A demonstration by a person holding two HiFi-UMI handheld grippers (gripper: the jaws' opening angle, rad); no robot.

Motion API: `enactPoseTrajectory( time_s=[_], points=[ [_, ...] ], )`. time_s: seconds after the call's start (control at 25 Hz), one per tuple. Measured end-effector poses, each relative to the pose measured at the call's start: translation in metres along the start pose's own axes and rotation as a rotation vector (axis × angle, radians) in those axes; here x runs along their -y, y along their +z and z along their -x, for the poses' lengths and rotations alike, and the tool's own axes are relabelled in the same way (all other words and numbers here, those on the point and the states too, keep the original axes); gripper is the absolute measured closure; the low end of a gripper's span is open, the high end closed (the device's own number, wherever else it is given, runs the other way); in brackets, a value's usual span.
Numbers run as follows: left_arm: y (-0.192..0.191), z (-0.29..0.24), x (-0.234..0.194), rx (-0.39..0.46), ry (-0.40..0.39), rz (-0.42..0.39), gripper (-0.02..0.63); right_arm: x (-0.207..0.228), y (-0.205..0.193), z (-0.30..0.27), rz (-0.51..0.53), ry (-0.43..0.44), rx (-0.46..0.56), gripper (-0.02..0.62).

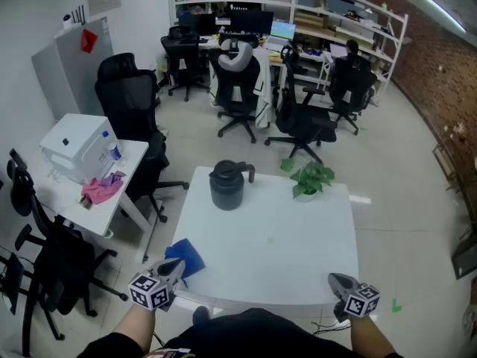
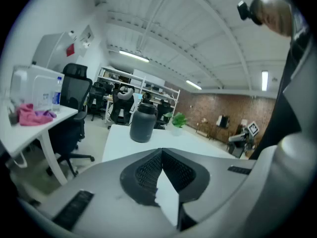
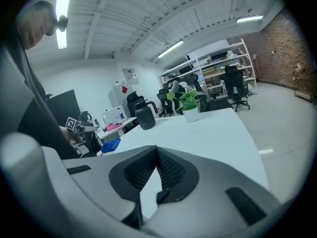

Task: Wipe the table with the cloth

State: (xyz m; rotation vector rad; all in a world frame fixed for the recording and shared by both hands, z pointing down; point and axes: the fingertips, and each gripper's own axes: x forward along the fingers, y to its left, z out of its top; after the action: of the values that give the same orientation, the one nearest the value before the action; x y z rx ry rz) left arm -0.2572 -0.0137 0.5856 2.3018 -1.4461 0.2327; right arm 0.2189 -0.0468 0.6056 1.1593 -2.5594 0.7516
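Note:
A blue cloth (image 1: 185, 258) lies crumpled at the near left corner of the white table (image 1: 276, 252); the right gripper view shows the cloth (image 3: 111, 145) at that same corner. My left gripper (image 1: 177, 265) hovers just at the cloth's near edge, jaws shut and empty. In the left gripper view its jaws (image 2: 161, 153) meet at the tips, with nothing between them. My right gripper (image 1: 334, 279) is over the table's near right corner, also shut and empty (image 3: 157, 150). The cloth is hidden in the left gripper view.
A dark jug (image 1: 227, 185) and a small potted plant (image 1: 307, 179) stand at the table's far side. A side table (image 1: 127, 162) at the left carries a white box, a bottle and a pink rag (image 1: 100, 189). Office chairs stand to the left and behind.

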Motion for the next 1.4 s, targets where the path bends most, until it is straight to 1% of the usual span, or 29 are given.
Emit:
enactPoseTrajectory(
  time_s=[0.12,0.24,0.28,0.32,0.36,0.44,0.52,0.64,0.68,0.8,0.92,1.08,1.24,1.28,1.32,1.36,1.4],
  points=[
    [-0.015,-0.017,-0.019,-0.128,0.033,-0.164,0.606,0.008,-0.002,0.006,0.001,-0.015,0.001,0.595],
    [-0.025,-0.032,-0.042,-0.237,0.056,-0.269,0.601,0.010,-0.005,0.011,-0.001,-0.028,-0.007,0.595],
    [-0.029,-0.036,-0.049,-0.276,0.059,-0.295,0.518,0.009,-0.005,0.012,-0.004,-0.032,-0.012,0.595],
    [-0.034,-0.042,-0.055,-0.314,0.060,-0.321,0.477,0.008,-0.006,0.013,-0.007,-0.037,-0.016,0.595],
    [-0.039,-0.047,-0.060,-0.352,0.057,-0.347,0.469,0.008,-0.007,0.014,-0.008,-0.041,-0.020,0.595],
    [-0.051,-0.059,-0.067,-0.432,0.038,-0.397,0.397,0.007,-0.009,0.015,-0.007,-0.048,-0.027,0.595],
    [-0.069,-0.071,-0.074,-0.519,0.011,-0.429,0.360,0.007,-0.009,0.016,-0.006,-0.052,-0.032,0.595],
    [-0.091,-0.084,-0.083,-0.639,-0.009,-0.466,0.299,0.008,-0.011,0.017,-0.005,-0.061,-0.043,0.595],
    [-0.098,-0.086,-0.086,-0.673,-0.017,-0.472,0.296,0.008,-0.012,0.017,-0.005,-0.063,-0.047,0.595],
    [-0.116,-0.093,-0.091,-0.752,-0.054,-0.471,0.253,0.006,-0.013,0.016,-0.005,-0.063,-0.058,0.595],
    [-0.128,-0.095,-0.095,-0.813,-0.068,-0.457,0.227,0.007,-0.015,0.014,0.002,-0.062,-0.075,0.595],
    [-0.133,-0.097,-0.098,-0.843,-0.080,-0.434,0.227,0.006,-0.014,0.010,0.009,-0.056,-0.085,0.595],
    [-0.133,-0.097,-0.092,-0.843,-0.124,-0.415,0.269,0.003,-0.016,0.006,0.008,-0.047,-0.091,0.595],
    [-0.132,-0.097,-0.090,-0.839,-0.128,-0.420,0.292,0.002,-0.017,0.006,0.007,-0.045,-0.093,0.595],
    [-0.132,-0.097,-0.088,-0.834,-0.131,-0.429,0.339,0.002,-0.019,0.005,0.007,-0.042,-0.095,0.595],
    [-0.132,-0.097,-0.085,-0.830,-0.133,-0.440,0.416,0.002,-0.021,0.004,0.007,-0.040,-0.097,0.595],
    [-0.134,-0.097,-0.084,-0.830,-0.135,-0.452,0.477,0.002,-0.022,0.003,0.007,-0.038,-0.098,0.595]
  ],
)
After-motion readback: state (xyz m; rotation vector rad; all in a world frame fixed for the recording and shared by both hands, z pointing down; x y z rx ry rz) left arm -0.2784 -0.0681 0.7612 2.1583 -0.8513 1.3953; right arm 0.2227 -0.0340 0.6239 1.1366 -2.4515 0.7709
